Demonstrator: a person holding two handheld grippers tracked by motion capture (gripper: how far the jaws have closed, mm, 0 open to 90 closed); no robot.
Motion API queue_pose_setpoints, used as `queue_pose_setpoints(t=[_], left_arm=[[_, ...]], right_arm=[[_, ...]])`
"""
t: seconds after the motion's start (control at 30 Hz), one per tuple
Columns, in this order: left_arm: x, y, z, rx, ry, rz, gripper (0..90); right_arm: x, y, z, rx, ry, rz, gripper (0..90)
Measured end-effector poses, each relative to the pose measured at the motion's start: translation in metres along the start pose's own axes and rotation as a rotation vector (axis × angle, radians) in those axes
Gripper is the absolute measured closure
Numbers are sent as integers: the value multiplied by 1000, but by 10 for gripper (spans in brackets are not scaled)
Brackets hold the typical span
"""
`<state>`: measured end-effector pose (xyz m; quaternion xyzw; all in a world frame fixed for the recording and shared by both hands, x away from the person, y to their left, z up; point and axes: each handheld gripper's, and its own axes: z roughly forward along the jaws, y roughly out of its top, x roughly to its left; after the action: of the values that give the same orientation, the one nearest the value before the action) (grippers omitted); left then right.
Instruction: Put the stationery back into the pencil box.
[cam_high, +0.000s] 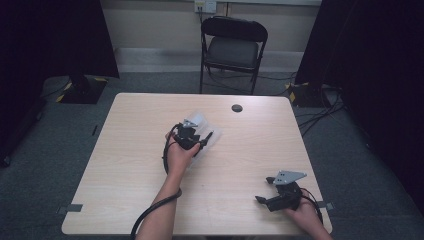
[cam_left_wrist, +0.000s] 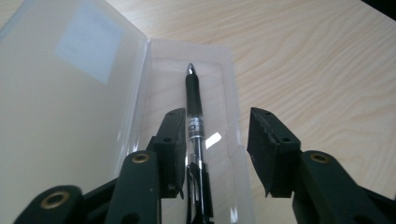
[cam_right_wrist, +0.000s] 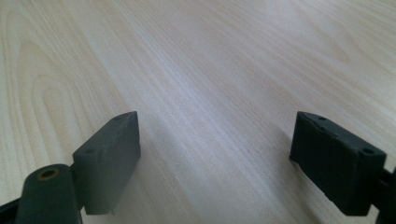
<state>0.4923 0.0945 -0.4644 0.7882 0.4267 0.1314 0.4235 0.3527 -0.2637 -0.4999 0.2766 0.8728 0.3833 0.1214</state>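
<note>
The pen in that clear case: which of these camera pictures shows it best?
The left gripper view: the pen lies lengthwise in the open clear case, close up between the left gripper's open jaws. The high view shows it as a small dark sliver. The right gripper view looks at bare table.

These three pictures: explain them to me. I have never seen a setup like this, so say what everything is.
A person sits at a wooden table holding a hand-operated claw in each hand. The wide picture comes from a camera overhead; the other two come from cameras riding on each claw. The left claw is open above a clear plastic case with its lid open, and a black pen lies inside, beside one finger. Nothing is gripped. The right claw is open over bare wood. A folding chair stands beyond.
</note>
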Motion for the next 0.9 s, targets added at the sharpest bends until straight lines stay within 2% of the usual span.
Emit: queue_pose_setpoints(t=[0.13,0.37,0.6,0.67,0.7,0.9], left_arm=[[-5,0,-8,-23,-14,13,499],[-14,-2,-20,-17,-48,41,394],[-22,-10,-27,-23,-55,56,329],[-24,-13,-29,-12,-73,62,310],[-25,-14,-30,-10,-64,65,300],[-31,-20,-35,-2,-92,97,274]], right_arm=[[0,0,0,0,0,0,151],[0,0,0,0,0,0,151],[0,0,0,0,-1,-1,151],[0,0,0,0,-2,-1,151],[0,0,0,0,-2,-2,151],[0,0,0,0,-2,-1,151]])
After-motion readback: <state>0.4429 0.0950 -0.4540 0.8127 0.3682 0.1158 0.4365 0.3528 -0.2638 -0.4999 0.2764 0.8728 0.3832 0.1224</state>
